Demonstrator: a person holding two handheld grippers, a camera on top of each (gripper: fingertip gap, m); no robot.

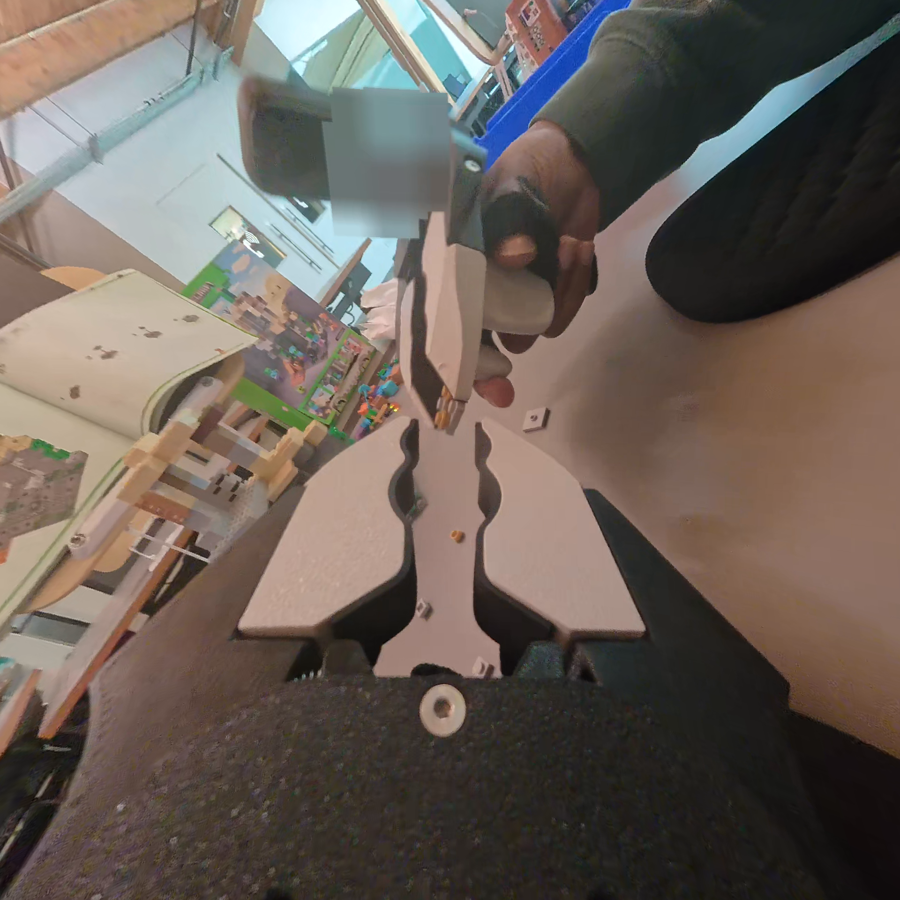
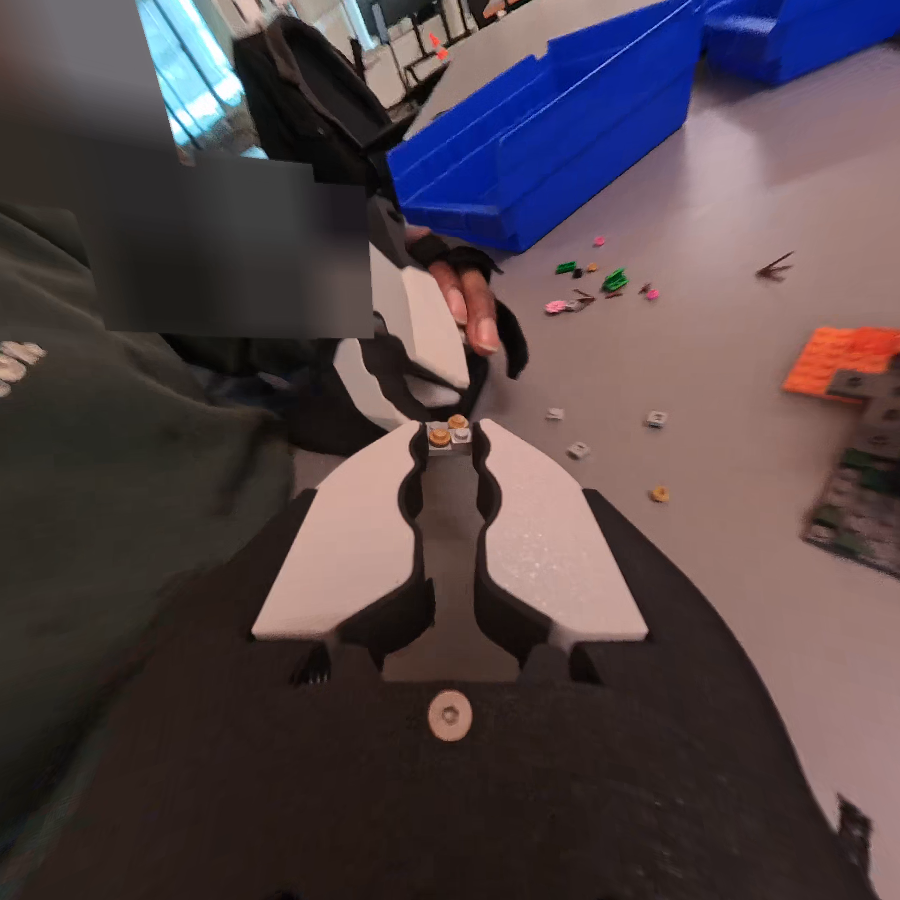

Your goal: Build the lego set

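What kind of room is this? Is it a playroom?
More likely a workshop or office for toy building: a big grey table with blue storage bins, loose Lego pieces, and a set box.

Loose bricks (image 2: 655,419) lie on table (image 2: 682,633) before bin (image 2: 560,146).

Small grey plate (image 2: 449,440) with two tan round studs, pinched between the right gripper (image 2: 449,433) fingers.
Loose pieces on bench (image 2: 682,633): three grey squares (image 2: 655,419) and one tan stud (image 2: 659,494) to the right; orange plate (image 2: 837,360) and green-grey baseplate (image 2: 862,516) at far right.
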